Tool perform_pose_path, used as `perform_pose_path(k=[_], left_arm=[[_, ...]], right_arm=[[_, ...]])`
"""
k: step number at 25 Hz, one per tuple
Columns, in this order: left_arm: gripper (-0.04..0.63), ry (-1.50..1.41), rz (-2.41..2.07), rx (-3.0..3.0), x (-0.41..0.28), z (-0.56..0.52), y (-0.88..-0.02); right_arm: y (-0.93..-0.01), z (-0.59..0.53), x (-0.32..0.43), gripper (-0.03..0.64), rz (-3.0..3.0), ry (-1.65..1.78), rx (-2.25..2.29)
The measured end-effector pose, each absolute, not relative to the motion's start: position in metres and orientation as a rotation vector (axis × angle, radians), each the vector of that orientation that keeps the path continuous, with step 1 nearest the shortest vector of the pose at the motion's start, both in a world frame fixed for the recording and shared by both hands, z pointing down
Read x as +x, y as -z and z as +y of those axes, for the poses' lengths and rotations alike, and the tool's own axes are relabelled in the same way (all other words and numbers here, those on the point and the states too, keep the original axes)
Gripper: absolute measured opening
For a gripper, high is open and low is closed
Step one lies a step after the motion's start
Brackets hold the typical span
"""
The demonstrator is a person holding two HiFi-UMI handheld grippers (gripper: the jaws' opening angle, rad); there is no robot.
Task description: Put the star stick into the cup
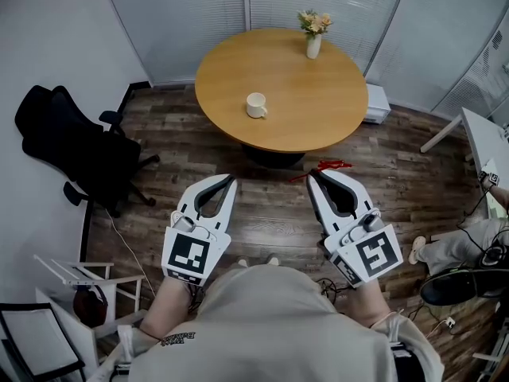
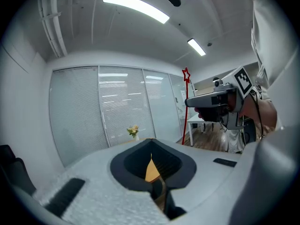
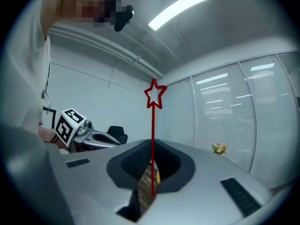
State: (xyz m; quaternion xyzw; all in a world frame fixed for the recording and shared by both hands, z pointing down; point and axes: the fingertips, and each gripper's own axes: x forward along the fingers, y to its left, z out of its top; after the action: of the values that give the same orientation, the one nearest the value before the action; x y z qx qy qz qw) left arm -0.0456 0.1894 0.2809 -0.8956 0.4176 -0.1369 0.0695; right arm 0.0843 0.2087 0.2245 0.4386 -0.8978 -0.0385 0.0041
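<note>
A white cup (image 1: 256, 105) stands on the round wooden table (image 1: 318, 110), toward its near left side. The red star stick (image 1: 322, 167) is clamped in my right gripper (image 1: 311, 174), which is shut on its lower end. In the right gripper view the star stick (image 3: 152, 139) rises straight up from my right gripper (image 3: 152, 172), its star at the top. Empty and shut, my left gripper (image 1: 232, 178) is held beside the right one, both over the floor short of the table. From the left gripper view the star stick (image 2: 185, 108) shows at the right.
A vase of flowers (image 1: 313, 35) stands at the table's far edge. A black office chair (image 1: 75, 146) is at the left. A white folding frame (image 1: 87, 281) is at lower left. A white desk (image 1: 487, 138) and a seated person (image 1: 457, 245) are at the right.
</note>
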Motion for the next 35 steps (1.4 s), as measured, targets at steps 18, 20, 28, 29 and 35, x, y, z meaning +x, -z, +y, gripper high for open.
perform_pose_path(k=[18,20,28,29,35], left_arm=[[0.021,0.468,1.307,-2.638,0.006,0.18,-0.287],[0.021,0.483,1.307,-2.64,0.01,0.181,-0.29],[0.021,0.482,1.307,-2.631,0.012,0.182,-0.291],[0.021,0.479,1.307,-2.633,0.011,0.183,-0.292],[0.021,0.473,1.312,-2.648,0.009,0.174,-0.301]], right_arm=[[-0.237,0.2,0.133,0.037,-2.905,0.082,1.303],[-0.24,0.199,0.137,0.037,-2.911,0.063,1.305],[-0.246,0.199,0.139,0.037,-2.924,0.04,1.301],[-0.247,0.199,0.138,0.037,-2.925,0.039,1.3],[-0.253,0.185,0.132,0.037,-2.926,0.026,1.28]])
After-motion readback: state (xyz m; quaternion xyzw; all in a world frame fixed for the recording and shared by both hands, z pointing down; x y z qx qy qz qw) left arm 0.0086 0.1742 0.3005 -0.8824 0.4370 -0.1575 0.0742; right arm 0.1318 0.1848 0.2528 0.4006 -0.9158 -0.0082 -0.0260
